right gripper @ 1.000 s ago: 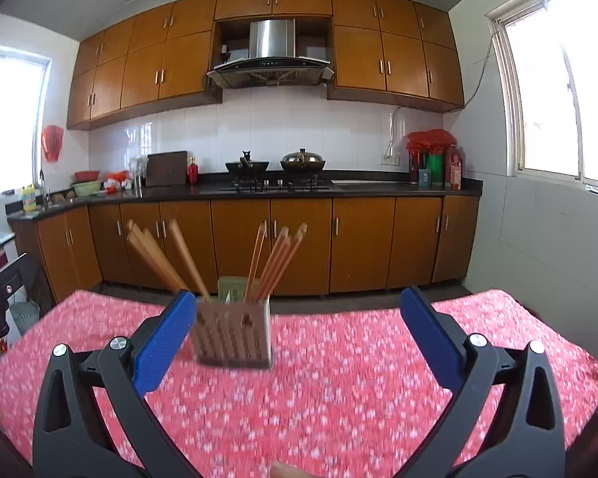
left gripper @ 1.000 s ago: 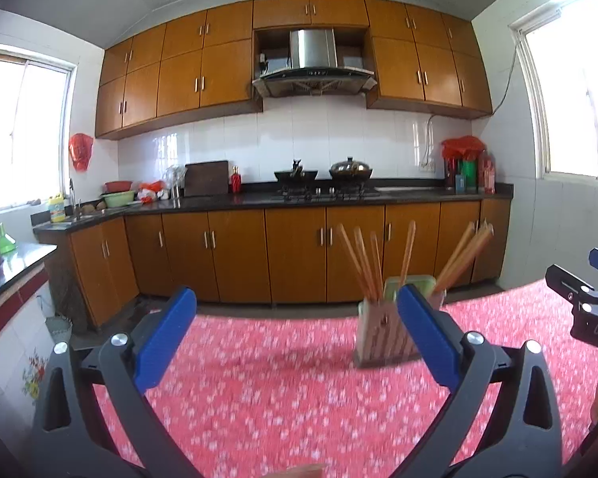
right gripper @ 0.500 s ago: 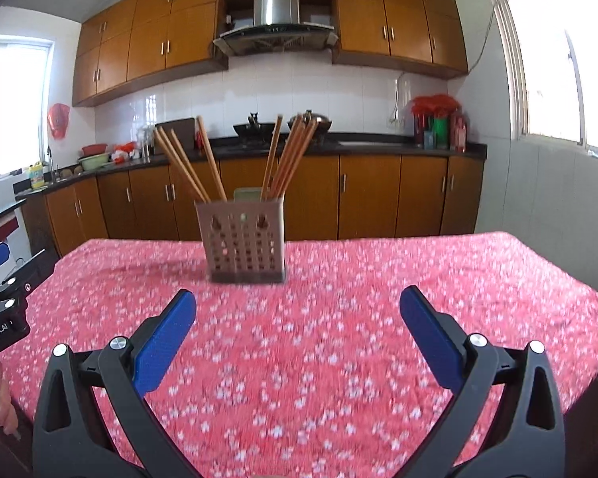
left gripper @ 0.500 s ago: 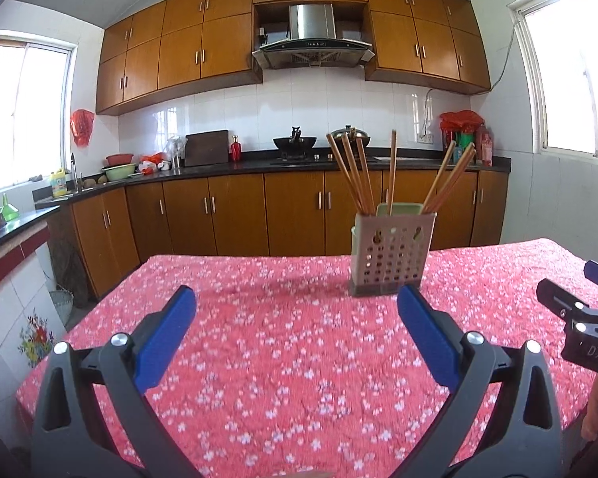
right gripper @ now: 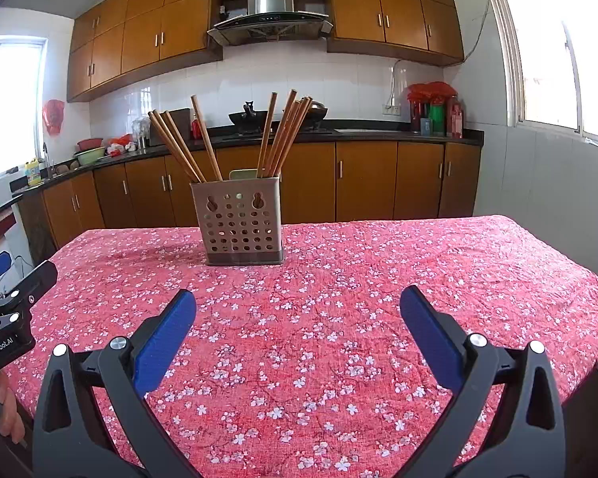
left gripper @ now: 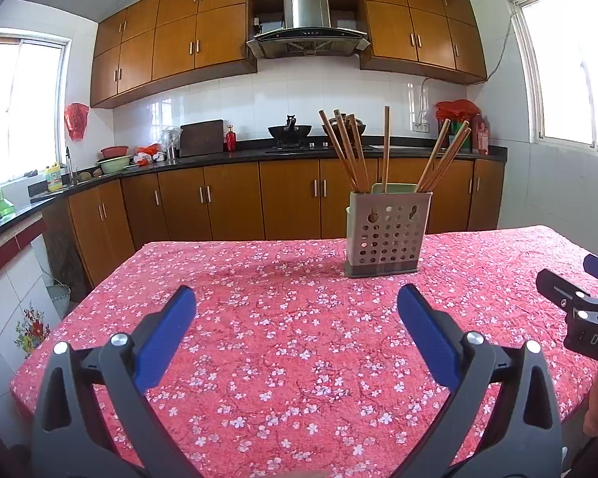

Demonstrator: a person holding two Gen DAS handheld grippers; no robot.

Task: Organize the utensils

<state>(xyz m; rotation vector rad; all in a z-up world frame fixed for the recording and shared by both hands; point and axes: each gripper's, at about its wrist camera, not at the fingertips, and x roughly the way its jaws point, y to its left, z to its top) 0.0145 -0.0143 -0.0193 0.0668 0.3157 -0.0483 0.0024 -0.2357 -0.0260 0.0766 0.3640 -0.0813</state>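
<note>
The table (left gripper: 259,358) in front of you fills most of both views, covered to its edges by a red cloth printed with small white blossoms, and nothing lies loose on it that you would need to gather. Toward its far side stands the perforated utensil holder (left gripper: 384,235), upright and square on its base, nearer the middle in the right wrist view (right gripper: 241,225). The wooden chopsticks (left gripper: 349,151) already sit inside it, leaning outward in loose fans because the holder is wider than the bundles; they seem split between compartments, though the dividers are hidden from here.

Your left gripper (left gripper: 297,342) hangs low over the near edge of the cloth, its blue pads spread wide with nothing between them. Your right gripper (right gripper: 297,344) matches it, jaws apart and empty, well short of the holder. Each tool shows at the edge of the other's view, so you are holding them side by side, facing the holder. That reads as a ready stance: both claws free, the holder within reach ahead, and the sorting of chopsticks likely the step to take.
</note>
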